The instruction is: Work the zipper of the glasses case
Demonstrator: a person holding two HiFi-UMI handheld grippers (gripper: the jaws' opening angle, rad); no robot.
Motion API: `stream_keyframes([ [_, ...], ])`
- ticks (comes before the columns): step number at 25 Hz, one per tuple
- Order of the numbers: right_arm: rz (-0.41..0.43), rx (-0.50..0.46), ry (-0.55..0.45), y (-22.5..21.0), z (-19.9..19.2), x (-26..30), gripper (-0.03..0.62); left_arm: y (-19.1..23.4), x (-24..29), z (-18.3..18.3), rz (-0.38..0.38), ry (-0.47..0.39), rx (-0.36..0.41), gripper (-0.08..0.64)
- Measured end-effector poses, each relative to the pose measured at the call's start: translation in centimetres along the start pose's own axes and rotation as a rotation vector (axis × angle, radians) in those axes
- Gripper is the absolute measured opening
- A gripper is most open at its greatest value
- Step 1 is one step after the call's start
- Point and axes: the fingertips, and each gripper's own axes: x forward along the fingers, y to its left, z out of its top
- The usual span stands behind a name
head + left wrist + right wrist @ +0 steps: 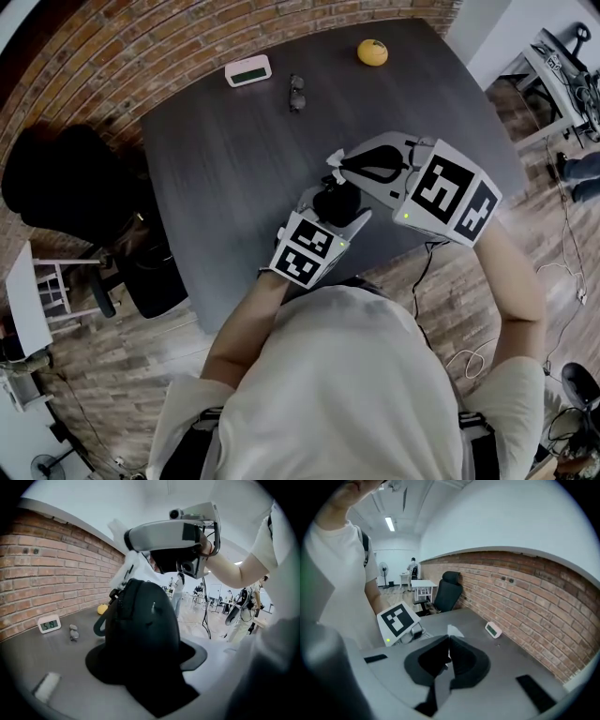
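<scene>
A black glasses case (335, 201) stands upright between the jaws of my left gripper (335, 210), just above the near edge of the dark table (225, 178). In the left gripper view the case (145, 630) fills the middle, and its zipper (119, 603) runs down the left side. My right gripper (334, 164) comes in from the right. Its white fingertips (123, 573) reach down to the top end of the zipper. In the right gripper view its jaws (449, 644) are pressed together, with what looks like the small zipper pull pinched between them.
At the table's far side lie a white digital clock (247, 70), a pair of folded glasses (296, 93) and a yellow fruit (372, 52). A black office chair (56, 178) stands by the brick wall on the left. Cables trail over the floor at the right.
</scene>
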Motion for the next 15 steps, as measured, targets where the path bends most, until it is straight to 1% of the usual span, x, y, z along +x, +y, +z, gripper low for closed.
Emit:
stream_keyframes([
  [1,-0.009,-0.016,0.008,-0.1,-0.1,-0.2,0.011,0.0,-0.1,0.2,0.005,-0.011,0.007,0.27],
  [3,-0.022,-0.035,0.013,-0.3,-0.1,-0.6,0.011,0.2,-0.4,0.9,0.011,-0.053,-0.004,0.27],
  [6,-0.048,-0.034,-0.008,-0.7,0.1,-1.6,0.011,0.4,-1.2,2.1,-0.004,-0.101,-0.03,0.27],
  [10,-0.077,-0.026,-0.032,-1.4,0.3,-2.1,0.011,0.6,-2.1,3.0,-0.009,-0.144,-0.024,0.27],
  [13,-0.089,-0.009,-0.044,-1.6,0.0,-2.3,0.011,0.3,-2.7,3.8,-0.039,-0.187,-0.045,0.27],
  [15,-0.114,0.002,-0.049,-2.0,-0.3,-2.7,0.011,0.3,-3.1,4.4,-0.06,-0.223,-0.077,0.27],
])
